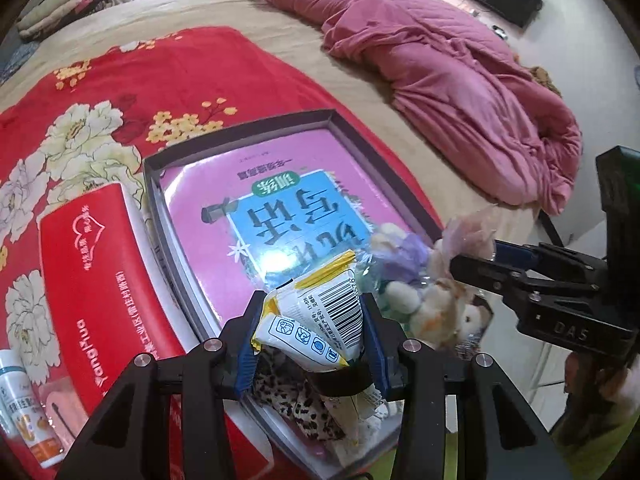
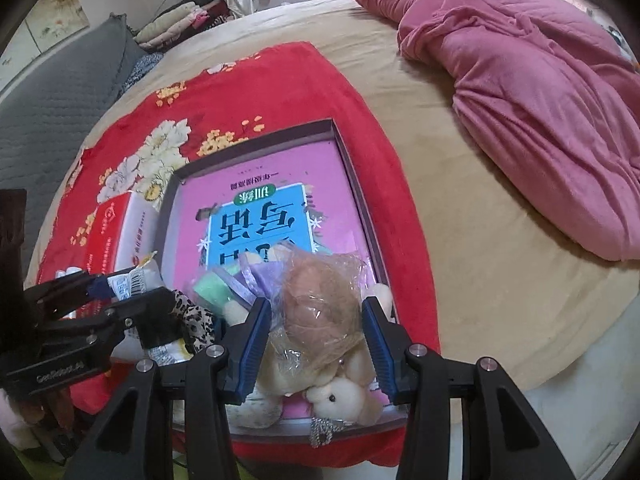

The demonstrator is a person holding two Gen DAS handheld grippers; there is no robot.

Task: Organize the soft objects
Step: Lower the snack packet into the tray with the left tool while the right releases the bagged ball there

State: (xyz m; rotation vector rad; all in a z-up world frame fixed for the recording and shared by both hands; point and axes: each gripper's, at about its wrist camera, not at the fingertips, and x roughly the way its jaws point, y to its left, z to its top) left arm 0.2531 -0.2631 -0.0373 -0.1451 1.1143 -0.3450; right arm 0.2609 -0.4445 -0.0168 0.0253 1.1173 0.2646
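Observation:
A shallow dark box [image 1: 240, 136] [image 2: 256, 140] lies on a red floral blanket [image 1: 160, 76] [image 2: 260, 76], with a pink and blue book [image 1: 280, 200] [image 2: 260, 216] in it. My left gripper [image 1: 310, 332] is shut on a white and yellow snack packet [image 1: 320, 312] over the box's near end; it also shows in the right wrist view [image 2: 128, 280]. My right gripper [image 2: 316, 340] is shut on a cream plush toy in clear wrap [image 2: 320, 320] [image 1: 436, 296] over the box's near right corner. A leopard-print cloth [image 1: 296, 404] [image 2: 192, 316] lies in the box under the packet.
A red tissue box [image 1: 92, 280] [image 2: 120, 232] sits left of the dark box. A white bottle [image 1: 20, 400] lies at the near left. A crumpled pink quilt [image 1: 440, 68] [image 2: 532, 100] covers the bed's far right. Folded clothes [image 1: 52, 8] are stacked beyond the bed.

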